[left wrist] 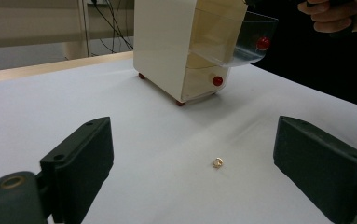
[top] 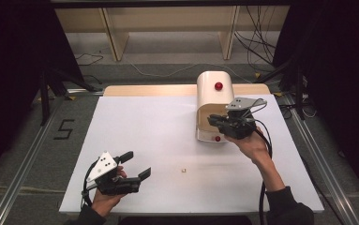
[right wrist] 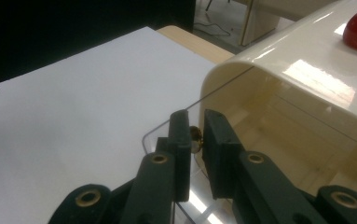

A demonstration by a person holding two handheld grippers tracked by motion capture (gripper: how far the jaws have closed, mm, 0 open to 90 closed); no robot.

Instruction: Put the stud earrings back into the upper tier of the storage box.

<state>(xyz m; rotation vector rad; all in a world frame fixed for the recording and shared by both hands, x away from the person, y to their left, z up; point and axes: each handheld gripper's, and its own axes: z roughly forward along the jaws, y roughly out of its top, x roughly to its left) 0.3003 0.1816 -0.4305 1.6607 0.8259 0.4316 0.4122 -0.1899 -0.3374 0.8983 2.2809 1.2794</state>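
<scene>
Open tabletop [top: 168, 126]; drawer cabinet [top: 213, 93] at far right.

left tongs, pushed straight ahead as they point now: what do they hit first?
Probably the small gold bead on the white table, between the open left tongs. Beyond it stands the cream drawer cabinet. Depth unclear.

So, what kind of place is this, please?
Probably a lab set up for recording handling tasks, not a home. A white table stands between black curtains, with loose cables on the floor, and a person holds instrumented grippers near a small drawer cabinet.
</scene>
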